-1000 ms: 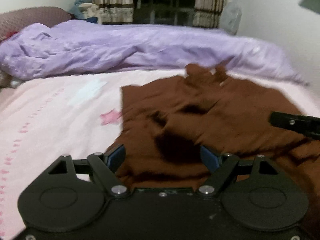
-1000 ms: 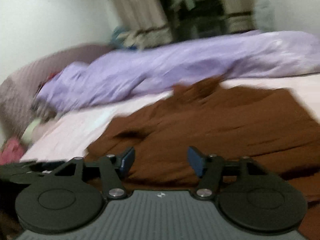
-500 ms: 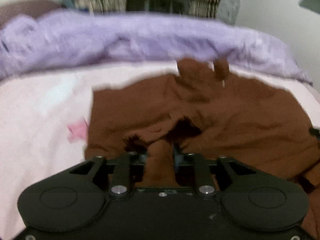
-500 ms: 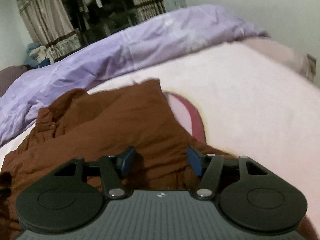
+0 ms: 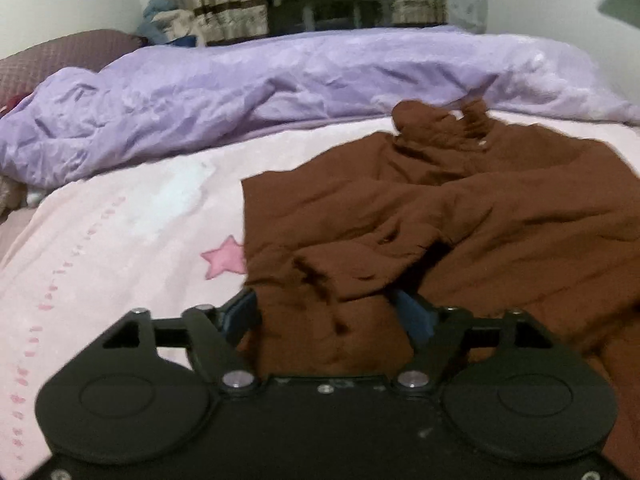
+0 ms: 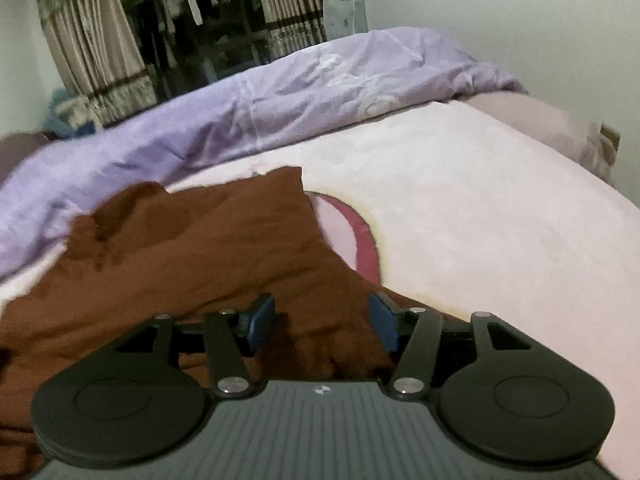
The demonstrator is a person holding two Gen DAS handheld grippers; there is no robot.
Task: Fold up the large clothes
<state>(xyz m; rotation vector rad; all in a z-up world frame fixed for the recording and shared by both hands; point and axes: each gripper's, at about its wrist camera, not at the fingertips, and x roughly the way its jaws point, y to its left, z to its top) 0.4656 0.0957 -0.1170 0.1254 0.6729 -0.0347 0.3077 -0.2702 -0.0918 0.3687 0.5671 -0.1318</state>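
1. One brown garment (image 5: 460, 216) lies rumpled on the bed (image 5: 120, 248), at 6 o'clock from one purple quilt (image 5: 240, 88).
2. Left tool (image 5: 328, 316): jaws opening, cloth between, ungripped.
3. Right tool (image 6: 322, 322): jaws opening over cloth, ungripped.

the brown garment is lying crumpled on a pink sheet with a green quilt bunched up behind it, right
Not quite: the quilt bunched behind the brown garment is purple, not green, as both wrist views show. The garment does lie crumpled on the pink sheet.
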